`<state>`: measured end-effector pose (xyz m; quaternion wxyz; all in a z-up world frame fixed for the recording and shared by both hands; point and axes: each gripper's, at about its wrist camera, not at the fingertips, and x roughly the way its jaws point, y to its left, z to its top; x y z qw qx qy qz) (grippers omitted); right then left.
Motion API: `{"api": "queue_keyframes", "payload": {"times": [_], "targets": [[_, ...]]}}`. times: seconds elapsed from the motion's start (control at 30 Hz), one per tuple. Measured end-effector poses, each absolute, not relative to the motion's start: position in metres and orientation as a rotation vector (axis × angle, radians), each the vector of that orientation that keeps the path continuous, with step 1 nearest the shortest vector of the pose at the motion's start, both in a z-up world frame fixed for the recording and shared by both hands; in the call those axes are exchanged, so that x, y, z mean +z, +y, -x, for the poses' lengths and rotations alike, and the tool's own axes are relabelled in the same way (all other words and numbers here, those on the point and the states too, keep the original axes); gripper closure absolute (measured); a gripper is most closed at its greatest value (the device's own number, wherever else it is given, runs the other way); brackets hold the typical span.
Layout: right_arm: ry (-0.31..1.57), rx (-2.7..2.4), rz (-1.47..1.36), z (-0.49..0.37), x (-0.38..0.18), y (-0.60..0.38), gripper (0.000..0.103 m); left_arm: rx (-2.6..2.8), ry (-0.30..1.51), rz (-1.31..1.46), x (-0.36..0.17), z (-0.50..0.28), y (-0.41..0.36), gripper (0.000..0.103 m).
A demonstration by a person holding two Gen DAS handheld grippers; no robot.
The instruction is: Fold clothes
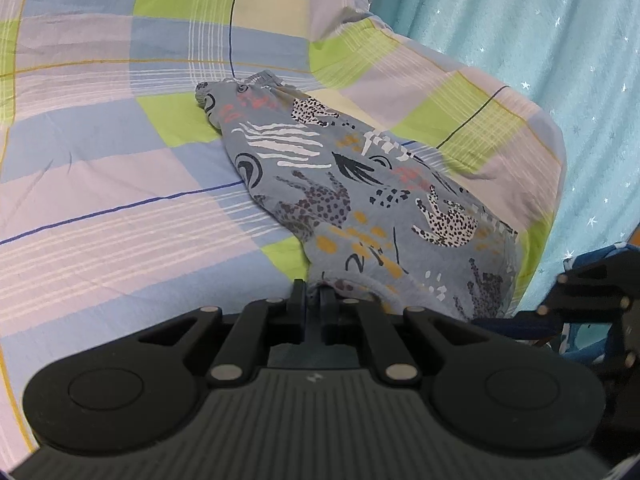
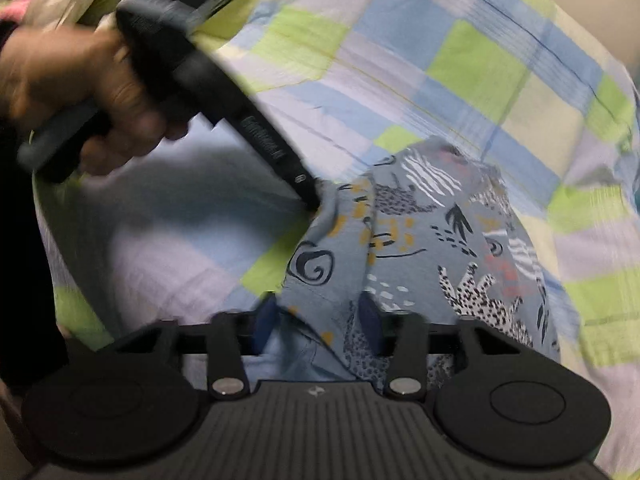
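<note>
Both views are evenly and fairly brightly lit with soft, diffuse light and no glare. The left wrist view is sharp; the checked bedsheet (image 1: 120,184) bows strongly toward the edges, and the corners go dark. The right wrist view is smeared by motion blur, worst on the hand (image 2: 92,92) at upper left and along the right edge. A soft shadow falls on the sheet left of centre under that hand.
</note>
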<state>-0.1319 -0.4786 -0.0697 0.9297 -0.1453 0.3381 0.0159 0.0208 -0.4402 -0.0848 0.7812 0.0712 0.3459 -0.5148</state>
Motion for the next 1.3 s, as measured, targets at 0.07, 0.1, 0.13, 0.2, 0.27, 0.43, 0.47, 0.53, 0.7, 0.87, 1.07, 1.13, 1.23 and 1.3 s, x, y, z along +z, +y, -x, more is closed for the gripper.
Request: {"api": "queue_keyframes", "payload": {"times": [0.07,0.1,0.13,0.2,0.27,0.43,0.47,0.53,0.7,0.87,1.07,1.13,1.23,1.3], "targets": [[0.672,0.005,0.248,0.137,-0.065,-0.487,0.097,-1.109,0.738,-0.165,-0.085,-0.019,-0.441,0.099],[0.667,-0.013,0.242,0.139,-0.063,-0.49,0.1,-1.112,0.736,-0.167,-0.084,-0.018,-0.441,0.099],[0.663,-0.033,0.242,0.14,-0.062,-0.492,0.102,-1.114,0.733,-0.168,-0.084,-0.018,-0.442,0.099],[0.631,-0.111,0.334,0.144,-0.057,-0.49,0.103,-1.12,0.728,-0.171,-0.083,-0.016,-0.442,0.099],[0.555,-0.184,0.513,0.152,-0.053,-0.476,0.103,-1.121,0.724,-0.178,-0.081,-0.016,-0.441,0.1],[0.592,-0.144,0.749,0.155,-0.077,-0.454,0.103,-1.109,0.731,-0.17,-0.079,-0.023,-0.437,0.1],[0.639,-0.11,0.768,0.153,-0.088,-0.453,0.103,-1.111,0.733,-0.175,-0.079,-0.023,-0.438,0.1],[0.695,-0.07,0.774,0.151,-0.099,-0.452,0.103,-1.111,0.733,-0.189,-0.08,-0.022,-0.439,0.1],[0.693,-0.077,0.68,0.155,-0.089,-0.457,0.08,-1.109,0.716,-0.212,-0.079,-0.02,-0.439,0.096],[0.697,-0.032,0.633,0.16,-0.088,-0.451,0.073,-1.119,0.597,-0.416,-0.076,-0.001,-0.441,0.085],[0.73,-0.089,0.542,0.158,-0.084,-0.464,0.072,-1.248,0.262,-0.783,-0.079,0.057,-0.432,0.077],[0.732,-0.113,0.471,0.156,-0.08,-0.475,0.072,-1.31,0.088,-0.921,-0.087,0.084,-0.425,0.074],[0.741,-0.118,0.401,0.159,-0.076,-0.482,0.073,-1.412,-0.095,-1.113,-0.106,0.116,-0.418,0.072],[0.748,-0.112,0.379,0.162,-0.076,-0.483,0.073,-1.424,-0.15,-1.189,-0.115,0.126,-0.42,0.072]]}}
